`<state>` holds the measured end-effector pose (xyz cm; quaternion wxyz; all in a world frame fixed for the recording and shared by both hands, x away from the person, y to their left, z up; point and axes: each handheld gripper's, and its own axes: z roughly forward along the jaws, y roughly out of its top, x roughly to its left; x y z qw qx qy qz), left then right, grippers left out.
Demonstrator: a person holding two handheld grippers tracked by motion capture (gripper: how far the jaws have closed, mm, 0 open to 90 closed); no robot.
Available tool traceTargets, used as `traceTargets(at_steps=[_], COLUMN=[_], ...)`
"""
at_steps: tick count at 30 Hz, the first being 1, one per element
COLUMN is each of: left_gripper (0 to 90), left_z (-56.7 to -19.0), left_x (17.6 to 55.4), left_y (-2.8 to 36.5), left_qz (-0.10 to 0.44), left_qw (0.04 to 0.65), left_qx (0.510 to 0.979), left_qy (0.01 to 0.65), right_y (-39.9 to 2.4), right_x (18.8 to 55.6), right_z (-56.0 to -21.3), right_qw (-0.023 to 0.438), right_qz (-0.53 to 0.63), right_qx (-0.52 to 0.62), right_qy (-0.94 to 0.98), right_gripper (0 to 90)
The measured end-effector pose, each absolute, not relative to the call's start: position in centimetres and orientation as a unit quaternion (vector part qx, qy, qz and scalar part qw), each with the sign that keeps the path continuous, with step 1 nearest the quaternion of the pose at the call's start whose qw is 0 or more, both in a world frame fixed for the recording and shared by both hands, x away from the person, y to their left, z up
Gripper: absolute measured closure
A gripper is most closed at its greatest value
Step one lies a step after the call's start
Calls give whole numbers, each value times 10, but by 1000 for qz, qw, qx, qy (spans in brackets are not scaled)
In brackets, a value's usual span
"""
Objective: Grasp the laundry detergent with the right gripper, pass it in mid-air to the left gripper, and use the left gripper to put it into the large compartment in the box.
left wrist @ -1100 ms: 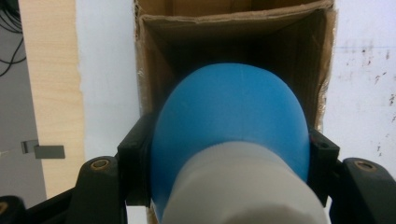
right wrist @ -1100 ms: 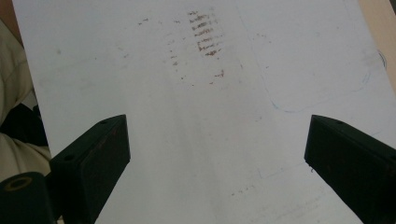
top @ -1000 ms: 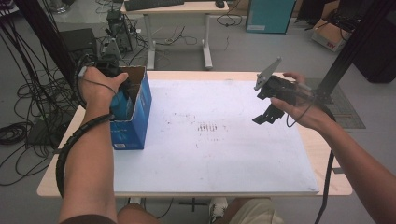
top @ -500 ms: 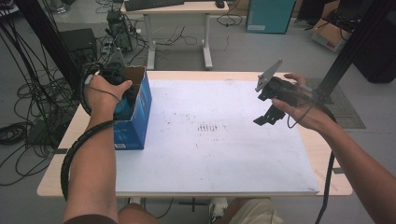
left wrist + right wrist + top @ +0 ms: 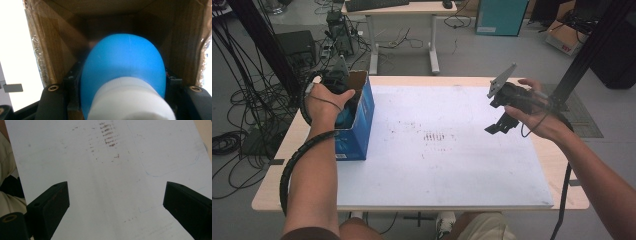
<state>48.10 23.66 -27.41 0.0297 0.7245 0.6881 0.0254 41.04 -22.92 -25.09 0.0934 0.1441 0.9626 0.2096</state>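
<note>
Item 1, blue bottle: rounded blue body with a white cap end nearest the camera in the left gripper view; sits inside the open cardboard box, brown inner walls on all sides of it; clamped between the two black jaws

Item 2, left gripper: in the high view, lowered into the mouth of the box at the left side of the desk, the person's left hand wrapped round its body; jaws closed on the blue bottle, pads pressing its flanks

Item 3, box: blue outside, plain brown card inside, top open; stands upright near the left edge of the desk, touching the left border of the white sheet; clear tape wrinkles along its cut edges in the left gripper view

Item 4, right gripper: held above the right part of the desk in the person's right hand, well apart from the box; jaws spread wide, nothing between them, pointing down at the sheet

Item 5, white sheet: covers most of the desk, marked near its middle with a patch of brown smudges; faint blue outlines show in the right gripper view

Item 6, desk: pale wood, bare margin showing around the sheet
</note>
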Motion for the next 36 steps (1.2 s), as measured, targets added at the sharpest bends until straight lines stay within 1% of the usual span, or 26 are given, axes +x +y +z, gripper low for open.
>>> traceTargets(at_steps=[36], left_gripper=[367], left_z=[-275], left_x=[480], left_y=[234], left_qz=[30], left_qw=[27], left_qx=[730], left_qy=[683], right_y=[-236], right_x=[410], right_z=[-246], right_qw=[98], right_qz=[202], right_qx=[148], right_qy=[963], right_gripper=[69])
